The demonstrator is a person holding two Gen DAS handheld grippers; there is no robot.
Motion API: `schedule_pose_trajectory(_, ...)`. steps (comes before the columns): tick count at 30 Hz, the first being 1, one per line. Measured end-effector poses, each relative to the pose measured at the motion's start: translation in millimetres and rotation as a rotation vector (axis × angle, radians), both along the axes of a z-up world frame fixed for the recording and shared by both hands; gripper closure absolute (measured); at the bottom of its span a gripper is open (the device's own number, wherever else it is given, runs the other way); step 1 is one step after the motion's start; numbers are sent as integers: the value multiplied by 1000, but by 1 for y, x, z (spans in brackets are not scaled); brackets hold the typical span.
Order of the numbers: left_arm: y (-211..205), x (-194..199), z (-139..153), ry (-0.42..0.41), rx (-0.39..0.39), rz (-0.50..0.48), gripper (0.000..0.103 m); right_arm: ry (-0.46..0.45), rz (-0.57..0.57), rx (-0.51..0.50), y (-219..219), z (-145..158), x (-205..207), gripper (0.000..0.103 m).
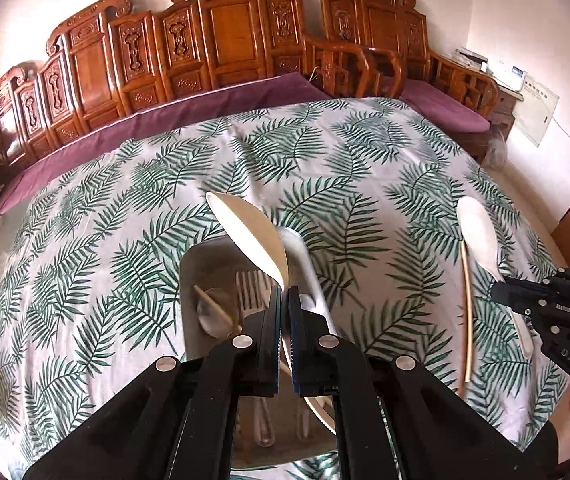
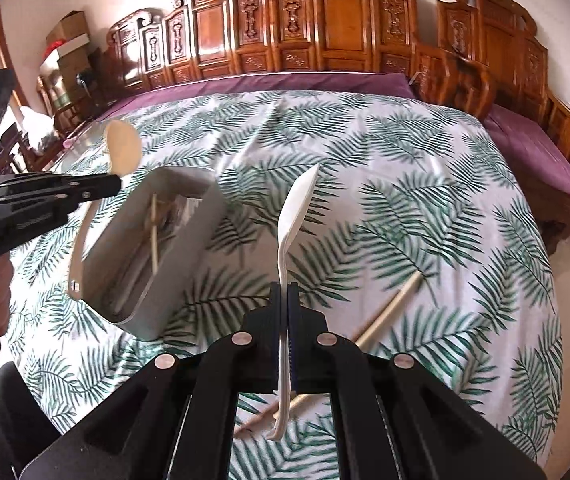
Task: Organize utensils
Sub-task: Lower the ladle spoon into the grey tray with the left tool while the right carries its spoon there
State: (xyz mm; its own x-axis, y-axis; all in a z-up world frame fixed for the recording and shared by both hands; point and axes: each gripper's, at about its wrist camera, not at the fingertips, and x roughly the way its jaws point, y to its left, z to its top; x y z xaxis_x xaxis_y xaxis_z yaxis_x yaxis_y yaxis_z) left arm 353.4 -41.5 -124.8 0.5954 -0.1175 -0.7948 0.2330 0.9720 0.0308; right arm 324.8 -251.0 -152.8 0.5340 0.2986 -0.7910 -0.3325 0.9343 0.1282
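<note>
We work at a table draped in a white cloth printed with green fern leaves (image 2: 365, 152), a gripper in each hand. Our left gripper (image 1: 283, 294) has its jaws pinched shut on the neck of a cream plastic spoon (image 1: 247, 232), holding it raised directly over a grey rectangular utensil tray (image 1: 201, 256) that sits toward the near edge of the table. Inside the tray we can make out a metal fork (image 1: 249, 292), a pale wooden chopstick (image 1: 215, 308) and what looks like another spoon bowl. Our right gripper (image 2: 283, 294) is clamped on the thin handle of a white plastic spoon (image 2: 295, 208), its bowl pointing away from us, out to the right of the tray. A second wooden chopstick (image 2: 391, 306) lies on the cloth beneath it, still to be collected. The main risk, as we judge it, is that both grips are narrow holds on smooth, slim handles, so a spoon could swivel or slip out. Releasing the cream spoon from this height could also bounce it off the fork or over the tray wall onto the cloth.
</note>
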Motion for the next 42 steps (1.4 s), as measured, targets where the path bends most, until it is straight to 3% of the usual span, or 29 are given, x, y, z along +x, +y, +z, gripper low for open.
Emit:
schedule_pose_trajectory(16,39,-2,-10,-7,-24,30,97,5,84,-21,62,0,10,99)
schedule_pose_trajectory(20,54,-8,-6,-25,-33,49,81,9,101,-18,79,0,13,99)
schedule_pose_trajectory(24,73,-20,-2,-43,-47,77,74,11,129,-3,102,2,18,99)
schedule_pose_trajectory(26,83,-26,0,-57,-44,91,63,18,141,8,114,0,21,99)
schedule_pose_trajectory(35,116,-50,6,-95,-32,143,33,51,176,25,157,-11,36,99)
schedule_pose_trajectory(42,132,-56,1,-91,-29,161,28,81,179,44,169,-18,46,99)
